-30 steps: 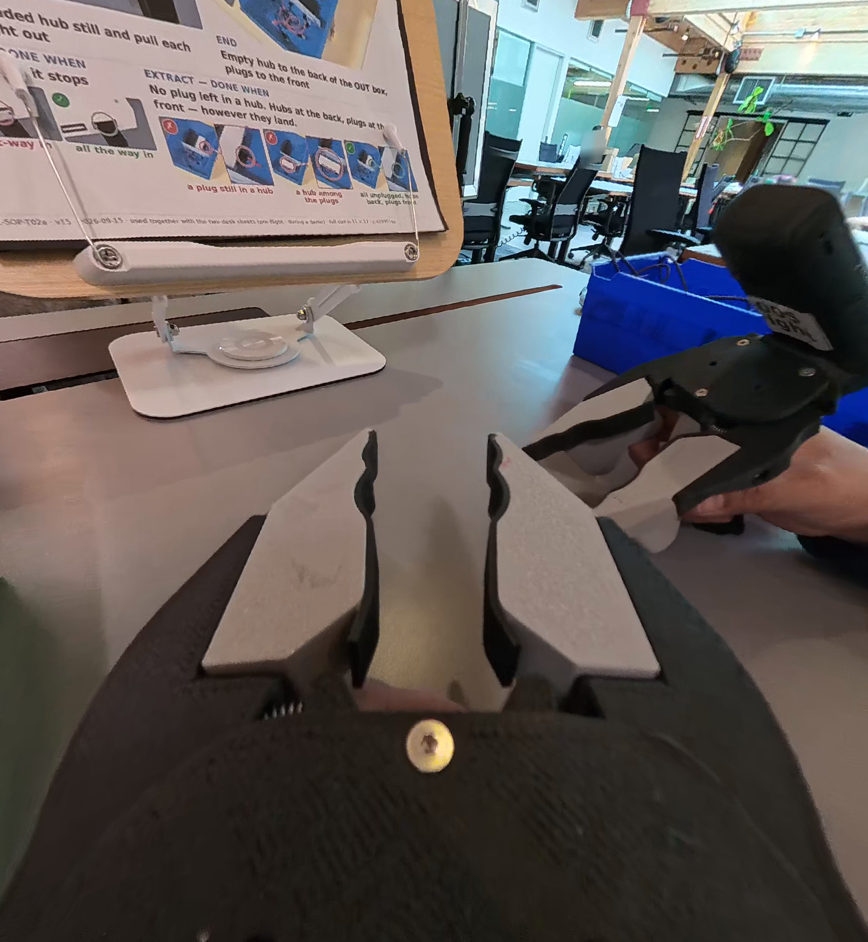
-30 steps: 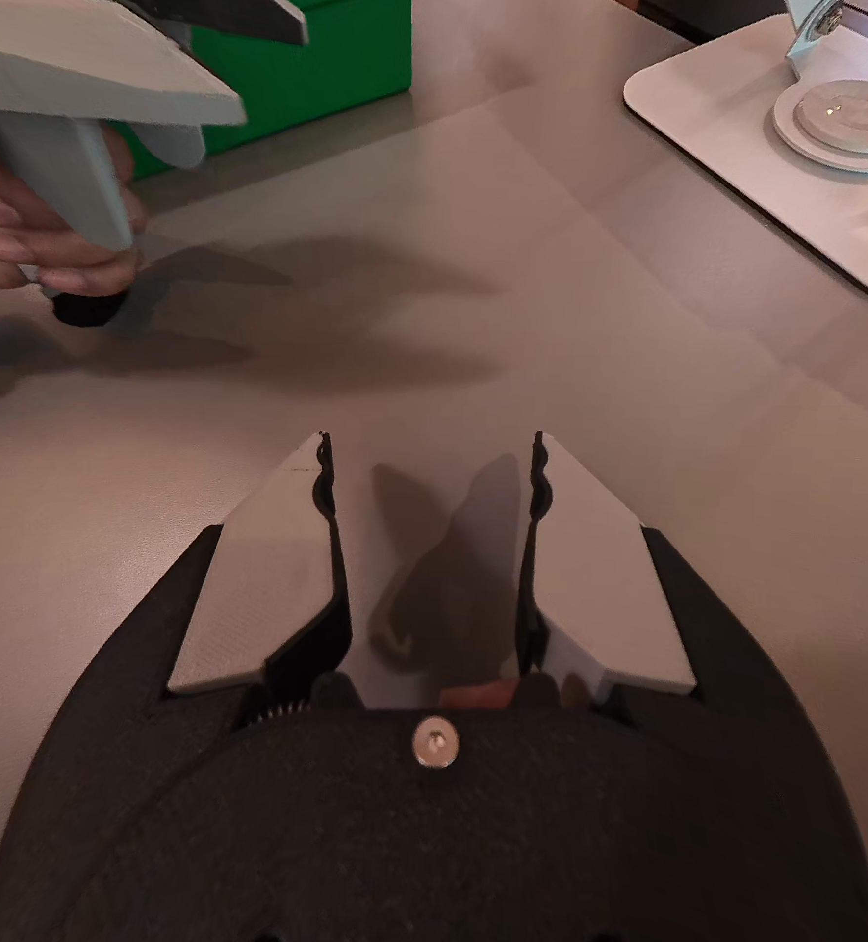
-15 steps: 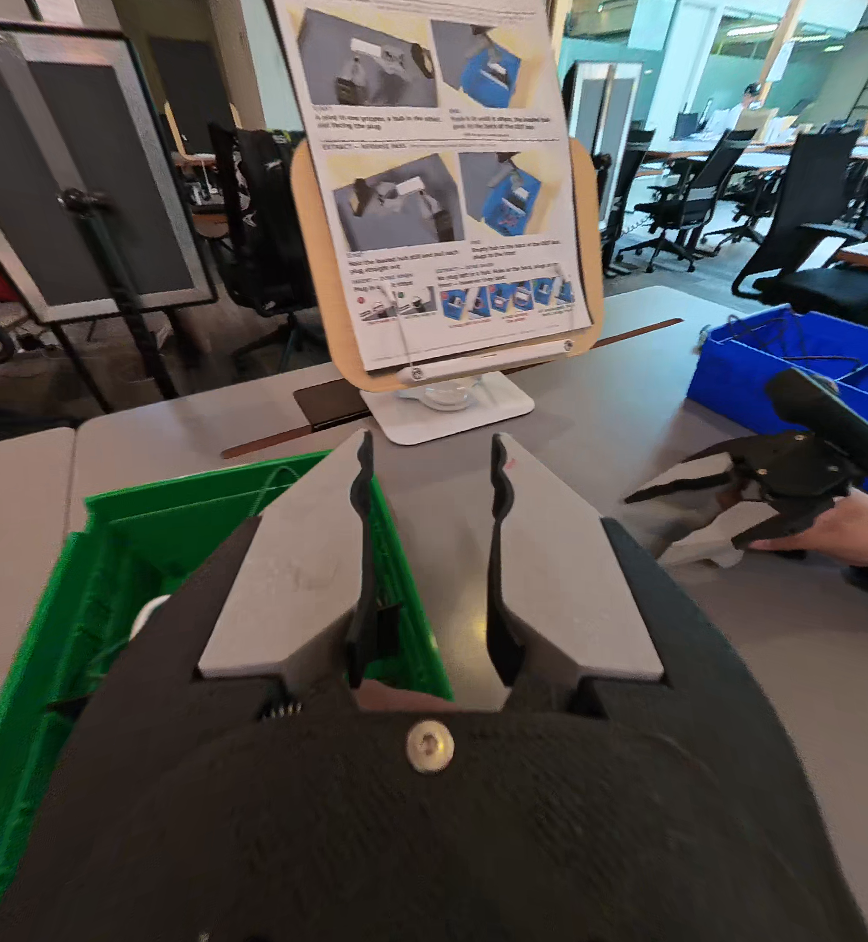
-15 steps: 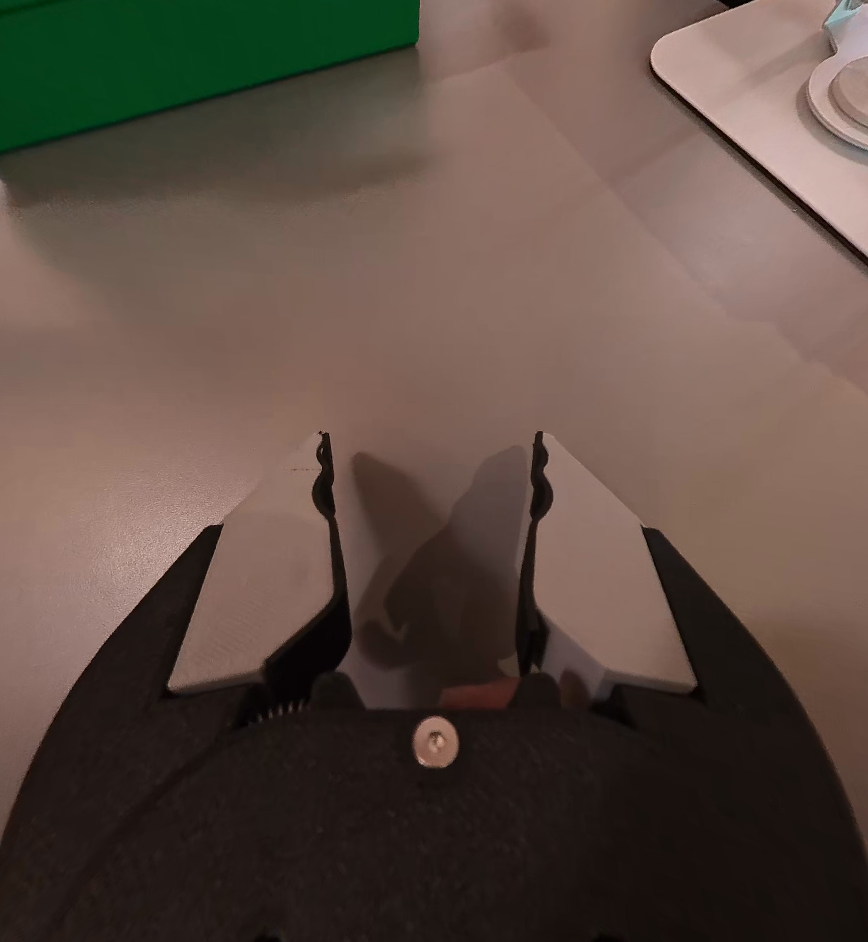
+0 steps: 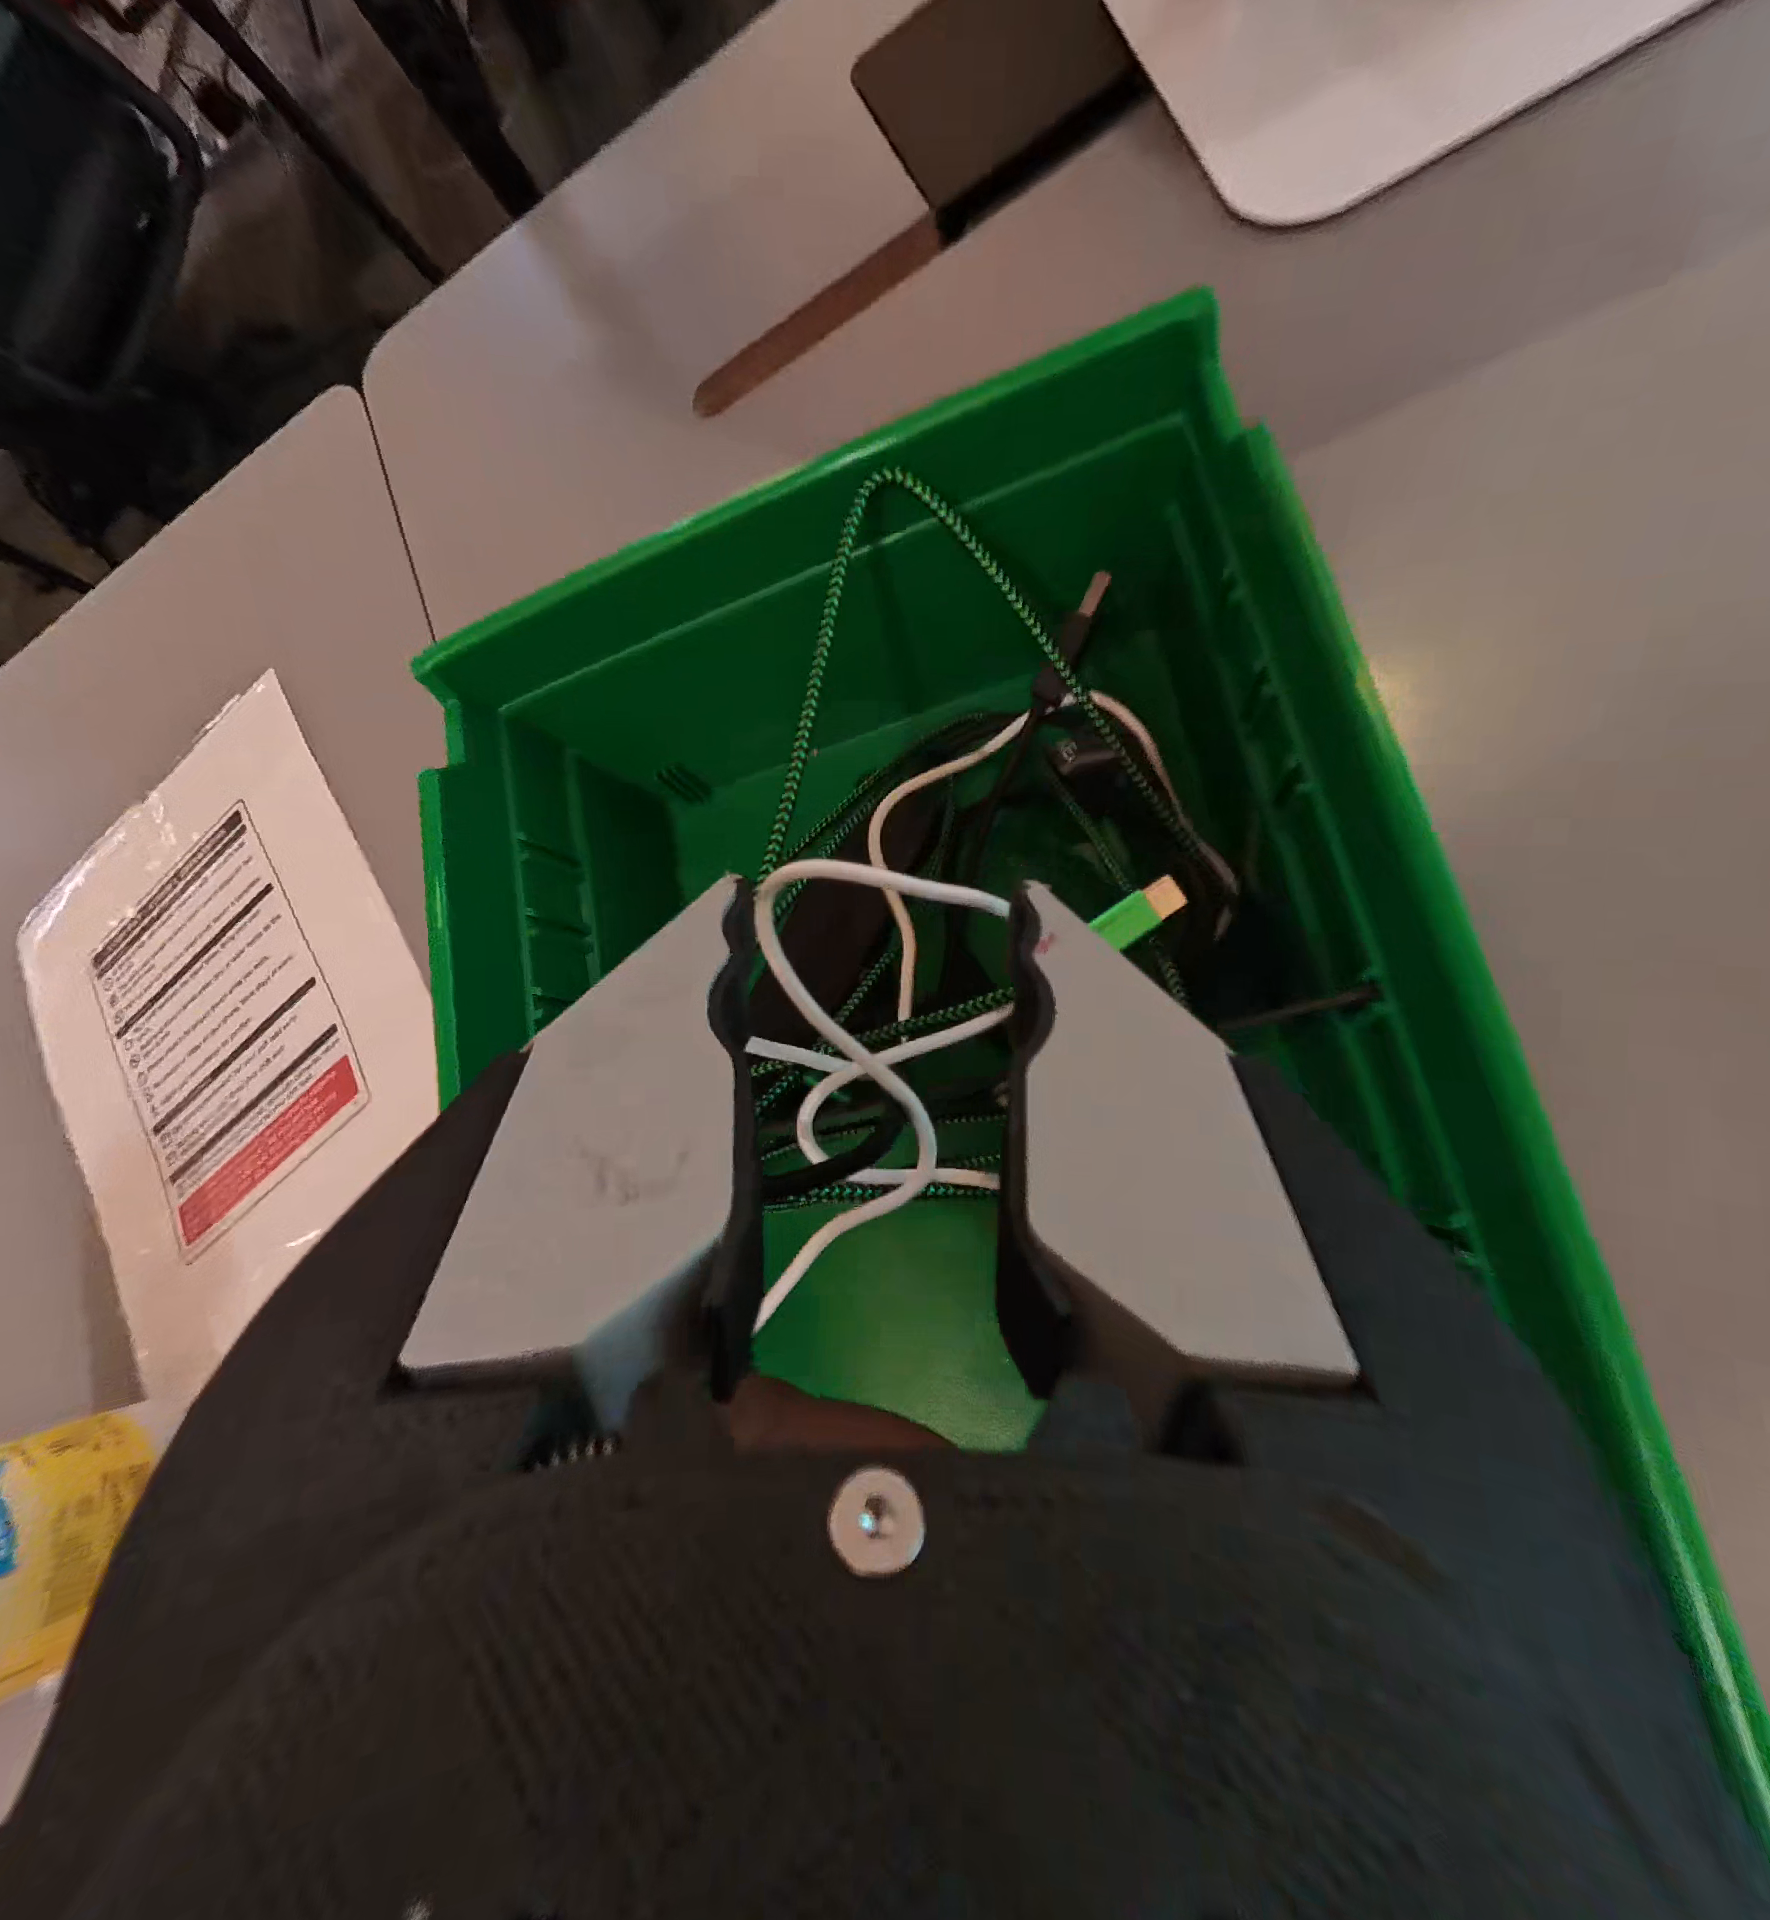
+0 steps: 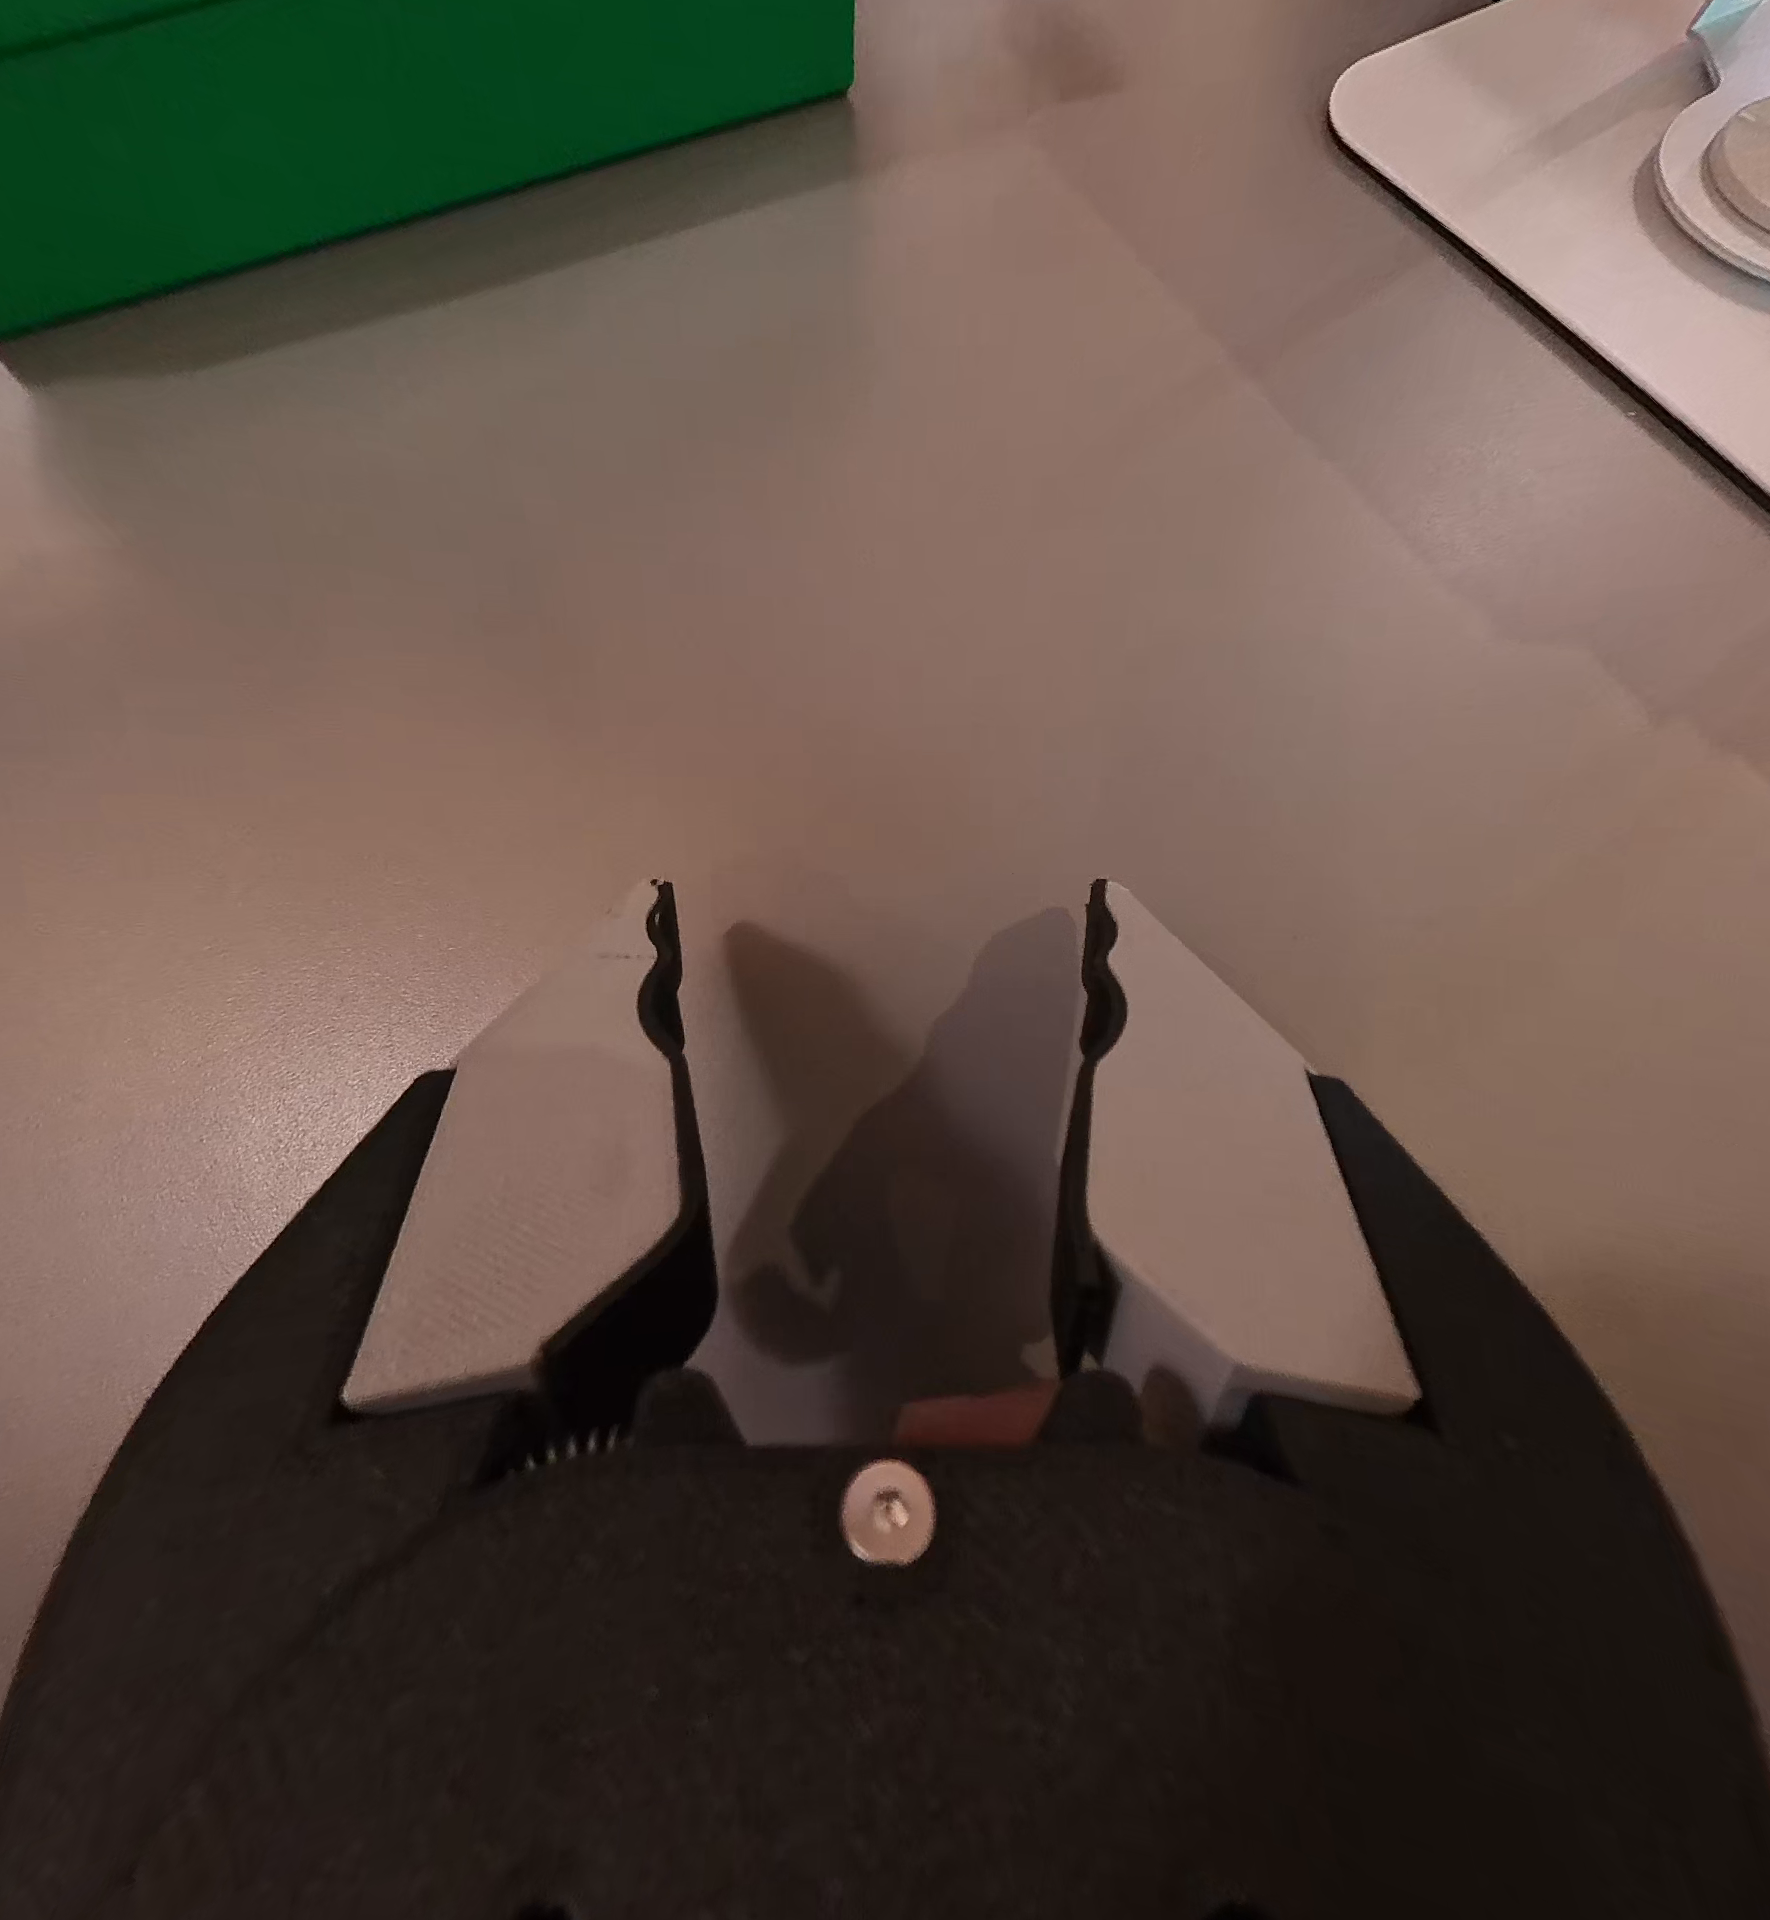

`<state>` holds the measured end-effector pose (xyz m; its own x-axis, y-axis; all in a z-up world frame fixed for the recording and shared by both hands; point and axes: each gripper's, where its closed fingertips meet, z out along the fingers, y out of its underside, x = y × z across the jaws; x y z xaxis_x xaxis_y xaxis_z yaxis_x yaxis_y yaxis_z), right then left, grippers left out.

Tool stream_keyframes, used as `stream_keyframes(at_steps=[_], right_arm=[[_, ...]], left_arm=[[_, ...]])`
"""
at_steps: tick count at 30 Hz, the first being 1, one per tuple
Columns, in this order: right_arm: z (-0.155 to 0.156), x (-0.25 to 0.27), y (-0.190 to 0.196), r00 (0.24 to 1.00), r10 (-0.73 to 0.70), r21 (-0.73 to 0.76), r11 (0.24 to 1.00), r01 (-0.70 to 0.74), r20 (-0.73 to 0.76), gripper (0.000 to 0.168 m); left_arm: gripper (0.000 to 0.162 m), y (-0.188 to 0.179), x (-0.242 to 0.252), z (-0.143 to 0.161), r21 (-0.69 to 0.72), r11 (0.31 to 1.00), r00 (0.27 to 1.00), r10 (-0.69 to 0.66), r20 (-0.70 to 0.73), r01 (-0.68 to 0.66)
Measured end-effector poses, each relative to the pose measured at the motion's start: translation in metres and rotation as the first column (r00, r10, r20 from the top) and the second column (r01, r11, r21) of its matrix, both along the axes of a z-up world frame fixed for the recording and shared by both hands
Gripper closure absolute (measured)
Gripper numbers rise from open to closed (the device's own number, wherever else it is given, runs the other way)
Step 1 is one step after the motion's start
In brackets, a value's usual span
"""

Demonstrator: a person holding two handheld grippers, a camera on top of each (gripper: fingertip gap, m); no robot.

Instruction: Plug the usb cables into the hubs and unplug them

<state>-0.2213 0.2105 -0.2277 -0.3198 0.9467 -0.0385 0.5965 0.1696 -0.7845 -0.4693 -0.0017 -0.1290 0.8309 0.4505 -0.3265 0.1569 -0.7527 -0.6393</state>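
In the left wrist view a green bin [image 5: 1307,727] holds a tangle of USB cables: a white cable [image 5: 865,1081], a green-and-black braided cable [image 5: 819,665] and black cables [image 5: 1099,769], with a green plug with a gold tip [image 5: 1141,914]. My left gripper [image 5: 881,899] hangs open and empty above the bin, pointing down into the tangle. No hub is clearly visible. My right gripper [image 6: 876,894] is open and empty low over the bare grey table [image 6: 860,582].
A laminated white sheet [image 5: 206,977] and a yellow-and-white packet [image 5: 8,1558] lie left of the bin. The green bin's side [image 6: 361,145] shows at the right wrist view's top left. The white base of a document stand [image 6: 1629,281] sits at top right. Tip to tip, the grippers are about 35 centimeters apart.
My left gripper has swung left and tilted down, from facing the document stand to looking into the green bin. My right gripper has stayed almost still and open.
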Motion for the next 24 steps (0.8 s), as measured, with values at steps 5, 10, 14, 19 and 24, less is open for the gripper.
stream_keyframes(at_steps=[5, 10, 14, 19, 24], right_arm=[[-0.001, 0.001, -0.001, 1.0, 0.006, 0.014, 1.0, -0.006, 0.002, 0.092], [-0.001, 0.001, -0.001, 1.0, 0.005, 0.007, 1.0, -0.005, 0.002, 0.093], [-0.001, 0.001, -0.001, 1.0, 0.006, 0.004, 1.0, -0.006, 0.002, 0.094], [-0.001, 0.001, -0.002, 1.0, 0.007, 0.003, 1.0, -0.007, 0.004, 0.095], [-0.001, 0.002, -0.002, 1.0, 0.01, 0.013, 1.0, -0.01, 0.006, 0.095]], left_arm=[[0.116, -0.005, -0.005, -0.013, -0.217, 0.976, 0.998, -0.032, -0.058, 0.019], [0.161, -0.007, -0.013, -0.016, -0.356, 0.934, 0.987, -0.084, -0.134, 0.031], [0.162, -0.003, -0.014, -0.003, -0.33, 0.944, 0.98, -0.091, -0.177, 0.028], [0.162, -0.002, -0.019, 0.034, -0.224, 0.975, 0.958, -0.062, -0.28, -0.003], [0.162, -0.003, -0.017, 0.055, -0.144, 0.99, 0.951, -0.037, -0.307, -0.008]])
